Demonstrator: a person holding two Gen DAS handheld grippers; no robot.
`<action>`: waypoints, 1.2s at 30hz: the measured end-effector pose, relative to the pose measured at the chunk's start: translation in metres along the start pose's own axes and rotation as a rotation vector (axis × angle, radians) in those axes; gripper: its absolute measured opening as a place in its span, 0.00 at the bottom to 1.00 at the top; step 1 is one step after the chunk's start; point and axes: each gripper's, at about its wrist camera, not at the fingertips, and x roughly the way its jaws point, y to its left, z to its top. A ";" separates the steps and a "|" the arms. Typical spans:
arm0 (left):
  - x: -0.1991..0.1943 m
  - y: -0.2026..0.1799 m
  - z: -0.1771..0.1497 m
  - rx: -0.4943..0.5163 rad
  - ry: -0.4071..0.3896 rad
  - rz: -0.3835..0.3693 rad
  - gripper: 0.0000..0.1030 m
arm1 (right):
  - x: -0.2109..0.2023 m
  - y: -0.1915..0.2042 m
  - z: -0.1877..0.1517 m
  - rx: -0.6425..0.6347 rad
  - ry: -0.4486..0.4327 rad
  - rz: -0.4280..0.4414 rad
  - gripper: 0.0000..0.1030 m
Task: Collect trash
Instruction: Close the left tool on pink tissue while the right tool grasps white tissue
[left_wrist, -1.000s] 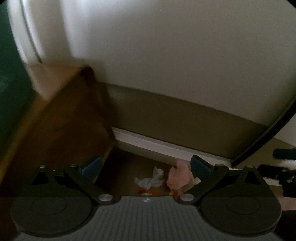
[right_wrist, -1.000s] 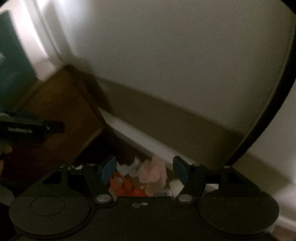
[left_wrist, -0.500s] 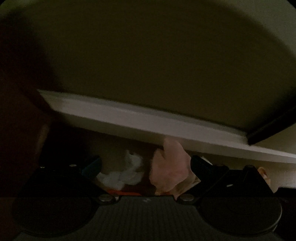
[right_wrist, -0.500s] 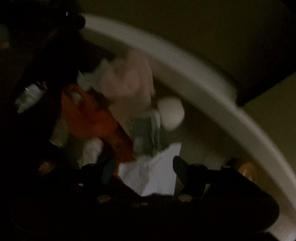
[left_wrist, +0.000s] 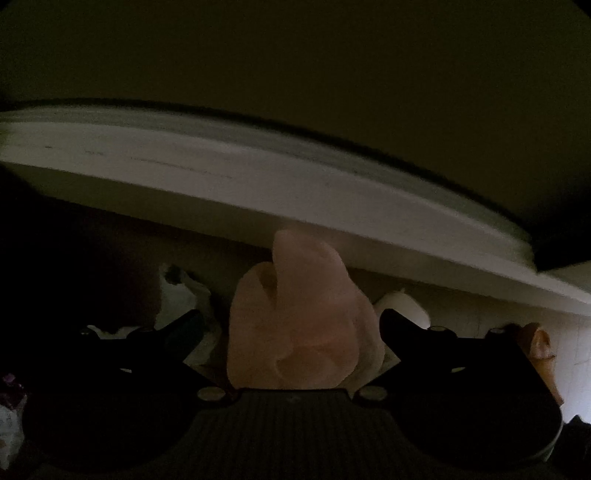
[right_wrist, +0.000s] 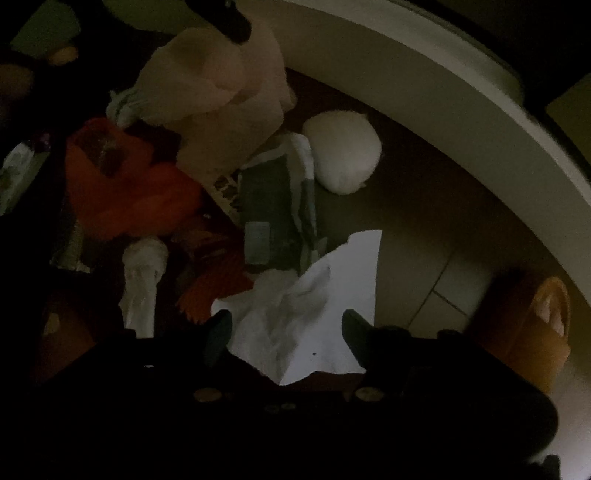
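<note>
left hand-held gripper (left_wrist: 291, 325): jaws wide, pink crumpled bag (left_wrist: 295, 325) between them, contact unclear in the gloom | right hand-held gripper (right_wrist: 286, 328): jaws closing, white crumpled paper (right_wrist: 306, 317) between them, not yet pinched | trash heaped on floor (right_wrist: 424, 221) beside white baseboard (left_wrist: 258, 177)

Crumpled white paper sheet (right_wrist: 310, 321), wrinkled pink plastic bag (left_wrist: 299, 325), matt white painted baseboard (left_wrist: 258, 177)

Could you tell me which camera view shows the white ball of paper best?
The right wrist view: the white ball of paper lies whole and unobstructed near the baseboard. The left wrist view shows only a sliver behind a finger.
</note>
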 end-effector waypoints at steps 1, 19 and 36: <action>0.005 -0.002 -0.001 0.008 0.009 0.011 0.99 | 0.001 -0.001 0.000 0.001 0.000 0.008 0.59; 0.010 0.013 -0.013 -0.026 0.044 0.009 0.22 | 0.000 -0.005 -0.003 -0.055 -0.020 -0.072 0.00; -0.177 0.044 -0.034 -0.010 -0.052 0.019 0.14 | -0.185 0.017 -0.016 -0.063 -0.269 -0.083 0.00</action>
